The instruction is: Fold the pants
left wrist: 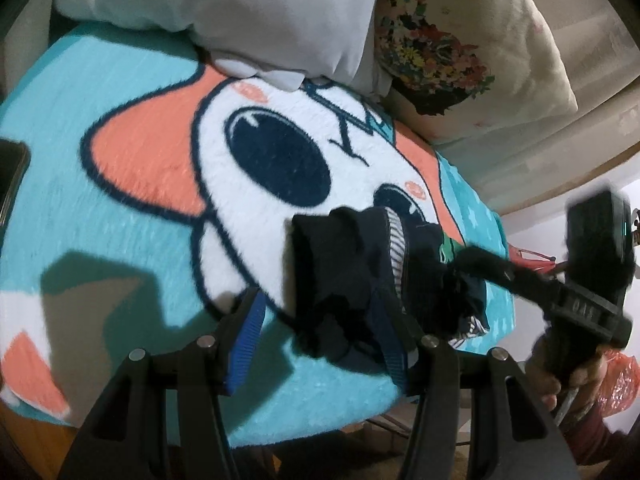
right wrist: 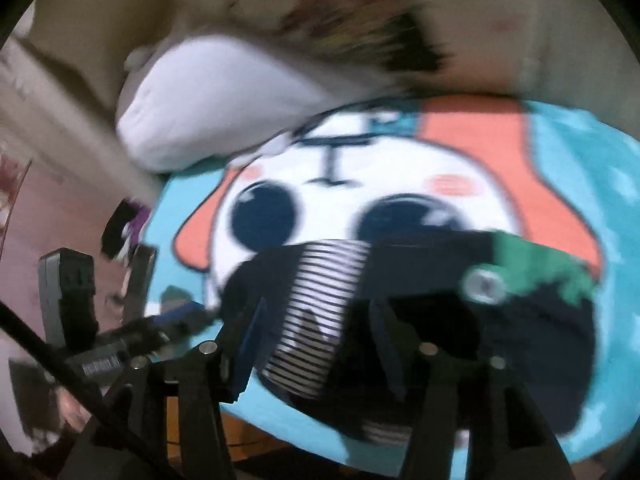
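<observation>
The small dark navy pants [left wrist: 352, 276] with a striped white panel and a green patch lie bunched on the cartoon blanket [left wrist: 120, 216]. My left gripper [left wrist: 320, 336] is open, its blue-padded fingers either side of the near end of the pants. In the left wrist view the right gripper [left wrist: 472, 276] reaches in from the right over the far end of the pants; its jaws are blurred. In the blurred right wrist view the pants [right wrist: 400, 304] fill the space in front of my right gripper [right wrist: 316, 344], whose fingers stand apart over the striped panel [right wrist: 316, 304].
A grey-white pillow [left wrist: 224, 12] and a floral cushion [left wrist: 452, 40] lie at the blanket's far edge. A dark phone [left wrist: 10, 176] lies at the left edge. The blanket's near edge drops to a brown floor [left wrist: 36, 444]. A red plastic bag [left wrist: 620, 384] sits at the right.
</observation>
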`<state>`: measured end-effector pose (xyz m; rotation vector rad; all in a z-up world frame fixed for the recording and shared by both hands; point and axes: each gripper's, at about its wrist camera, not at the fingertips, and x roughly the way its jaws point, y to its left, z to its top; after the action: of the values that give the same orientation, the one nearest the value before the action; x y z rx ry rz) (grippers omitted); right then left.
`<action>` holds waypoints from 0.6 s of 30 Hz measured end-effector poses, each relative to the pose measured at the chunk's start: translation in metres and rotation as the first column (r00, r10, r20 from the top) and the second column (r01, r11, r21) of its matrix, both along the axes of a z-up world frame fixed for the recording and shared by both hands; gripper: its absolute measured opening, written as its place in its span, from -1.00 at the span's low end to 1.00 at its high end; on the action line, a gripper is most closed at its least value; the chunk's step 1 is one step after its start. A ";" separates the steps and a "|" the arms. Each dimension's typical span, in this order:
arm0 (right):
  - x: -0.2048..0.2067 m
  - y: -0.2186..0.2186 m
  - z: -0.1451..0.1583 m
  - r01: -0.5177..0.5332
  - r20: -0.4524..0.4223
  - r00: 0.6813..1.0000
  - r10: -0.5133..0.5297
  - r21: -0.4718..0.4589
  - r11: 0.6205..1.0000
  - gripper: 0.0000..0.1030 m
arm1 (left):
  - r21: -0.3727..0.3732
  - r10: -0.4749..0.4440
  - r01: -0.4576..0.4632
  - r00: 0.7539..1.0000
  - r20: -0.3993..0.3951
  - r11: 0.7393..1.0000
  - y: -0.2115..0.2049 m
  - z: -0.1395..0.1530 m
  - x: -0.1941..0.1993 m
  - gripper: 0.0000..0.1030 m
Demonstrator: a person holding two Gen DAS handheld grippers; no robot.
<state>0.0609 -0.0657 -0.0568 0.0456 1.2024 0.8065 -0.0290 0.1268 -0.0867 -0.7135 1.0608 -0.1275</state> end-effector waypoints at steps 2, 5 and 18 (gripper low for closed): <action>0.002 0.027 -0.007 -0.048 -0.001 0.999 0.048 -0.055 0.997 0.47 | -0.004 0.001 -0.001 1.000 -0.001 1.000 0.000 -0.002 -0.006 0.05; 0.008 0.068 -0.023 -0.109 -0.027 0.994 0.106 -0.175 0.978 0.57 | -0.022 0.011 -0.012 1.000 -0.006 1.000 0.000 -0.006 -0.017 0.06; 0.004 0.120 -0.056 -0.156 0.014 0.983 0.181 -0.439 0.885 -0.26 | -0.058 -0.029 0.029 1.000 0.000 0.998 -0.010 -0.017 -0.021 0.10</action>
<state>0.0645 0.0545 -0.1132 -0.4548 1.3239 0.6655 -0.0499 0.1164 -0.1040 -0.7502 1.0723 -0.1833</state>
